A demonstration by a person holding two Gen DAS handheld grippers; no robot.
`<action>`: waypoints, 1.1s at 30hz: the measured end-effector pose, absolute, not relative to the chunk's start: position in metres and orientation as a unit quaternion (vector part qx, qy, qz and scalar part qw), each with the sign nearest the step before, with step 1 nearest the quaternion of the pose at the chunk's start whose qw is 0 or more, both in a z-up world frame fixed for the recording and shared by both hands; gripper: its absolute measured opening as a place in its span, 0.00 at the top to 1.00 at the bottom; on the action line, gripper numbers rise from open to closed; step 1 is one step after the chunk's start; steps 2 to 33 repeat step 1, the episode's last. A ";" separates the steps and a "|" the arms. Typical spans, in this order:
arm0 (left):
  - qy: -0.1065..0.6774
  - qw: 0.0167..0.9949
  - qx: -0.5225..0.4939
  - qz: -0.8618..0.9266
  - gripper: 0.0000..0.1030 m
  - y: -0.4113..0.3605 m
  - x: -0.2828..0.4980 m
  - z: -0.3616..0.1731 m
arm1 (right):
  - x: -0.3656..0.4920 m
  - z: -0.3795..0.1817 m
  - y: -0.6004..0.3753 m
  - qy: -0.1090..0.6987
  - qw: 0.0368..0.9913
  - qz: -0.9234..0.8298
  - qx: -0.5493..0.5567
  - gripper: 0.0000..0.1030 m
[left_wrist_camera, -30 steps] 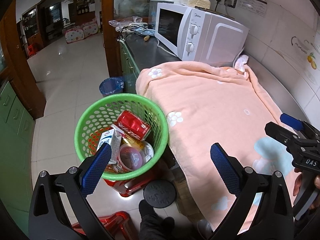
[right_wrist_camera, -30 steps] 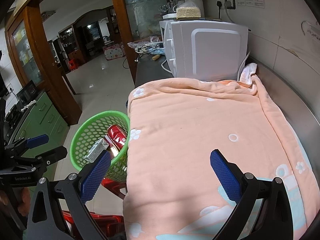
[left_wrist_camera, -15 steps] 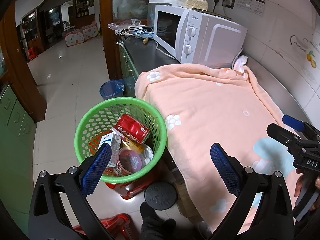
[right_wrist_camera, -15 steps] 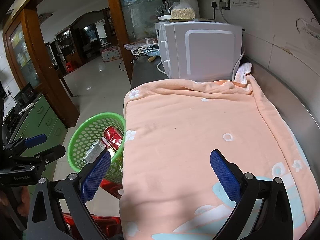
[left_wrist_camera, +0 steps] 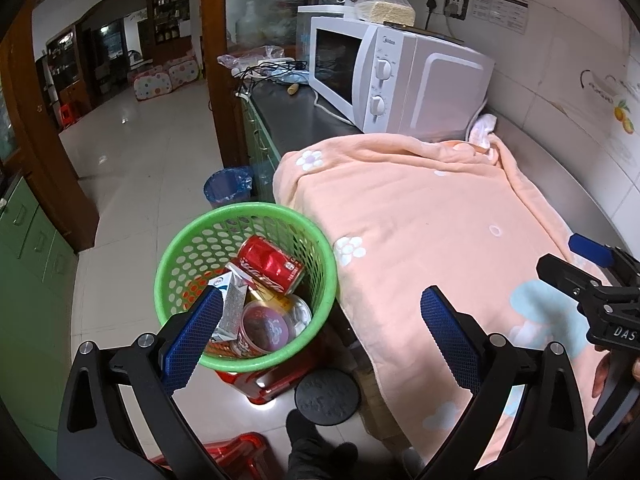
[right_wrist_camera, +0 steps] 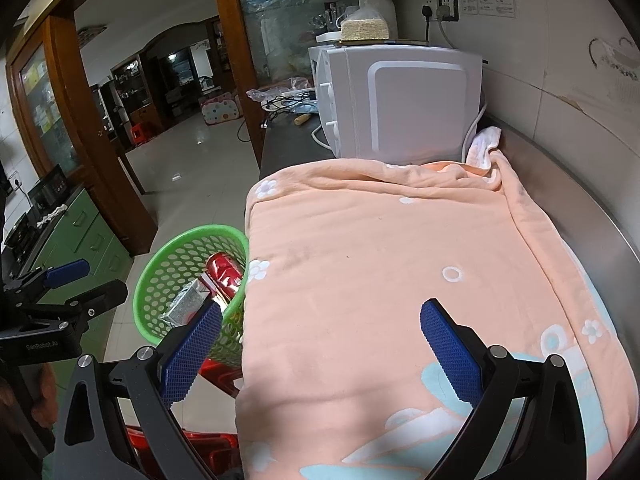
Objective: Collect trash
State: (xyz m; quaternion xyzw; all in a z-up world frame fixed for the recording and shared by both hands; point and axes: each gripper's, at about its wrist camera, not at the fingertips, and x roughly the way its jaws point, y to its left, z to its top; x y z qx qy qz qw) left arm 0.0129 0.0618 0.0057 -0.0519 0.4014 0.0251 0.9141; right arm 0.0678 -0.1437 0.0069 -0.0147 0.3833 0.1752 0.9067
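A green plastic basket [left_wrist_camera: 176,248] stands on a red stool beside the counter; it also shows in the right wrist view [right_wrist_camera: 160,280]. Inside lie a red soda can [left_wrist_camera: 270,266], a small milk carton [left_wrist_camera: 232,308], a round cup with a pink lid [left_wrist_camera: 264,326] and other packaging. My left gripper [left_wrist_camera: 320,334] is open and empty above and in front of the basket. My right gripper [right_wrist_camera: 320,346] is open and empty over the peach blanket [right_wrist_camera: 380,272] that covers the counter. No trash shows on the blanket.
A white microwave [left_wrist_camera: 396,80] stands at the back of the counter, with a bagged item on top. Cables and small items lie on the dark counter [left_wrist_camera: 288,116] behind it. A blue-lined bin [left_wrist_camera: 228,188] and a black round disc [left_wrist_camera: 328,396] sit on the floor.
Both grippers have drawn back and risen a little, so the basket and blanket sit slightly lower and smaller in view. Both stay open and empty.
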 end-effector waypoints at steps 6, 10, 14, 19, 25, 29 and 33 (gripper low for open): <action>0.402 0.914 -0.053 0.025 0.05 0.062 0.013 0.006 | 0.068 0.007 -0.144 0.383 0.907 0.175 -0.015 0.07; 0.402 0.914 -0.053 0.025 0.05 0.062 0.013 0.006 | 0.068 0.007 -0.144 0.383 0.907 0.175 -0.015 0.07; 0.402 0.914 -0.053 0.025 0.05 0.062 0.013 0.006 | 0.068 0.007 -0.144 0.383 0.907 0.175 -0.015 0.07; 0.402 0.914 -0.053 0.025 0.05 0.062 0.013 0.006 | 0.068 0.007 -0.144 0.383 0.907 0.175 -0.015 0.07; 0.402 0.914 -0.053 0.025 0.05 0.062 0.013 0.006 | 0.068 0.007 -0.144 0.383 0.907 0.175 -0.015 0.07; 0.402 0.914 -0.053 0.025 0.05 0.062 0.013 0.006 | 0.068 0.007 -0.144 0.383 0.907 0.175 -0.015 0.07; 0.402 0.914 -0.053 0.025 0.05 0.062 0.013 0.006 | 0.068 0.007 -0.144 0.383 0.907 0.175 -0.015 0.07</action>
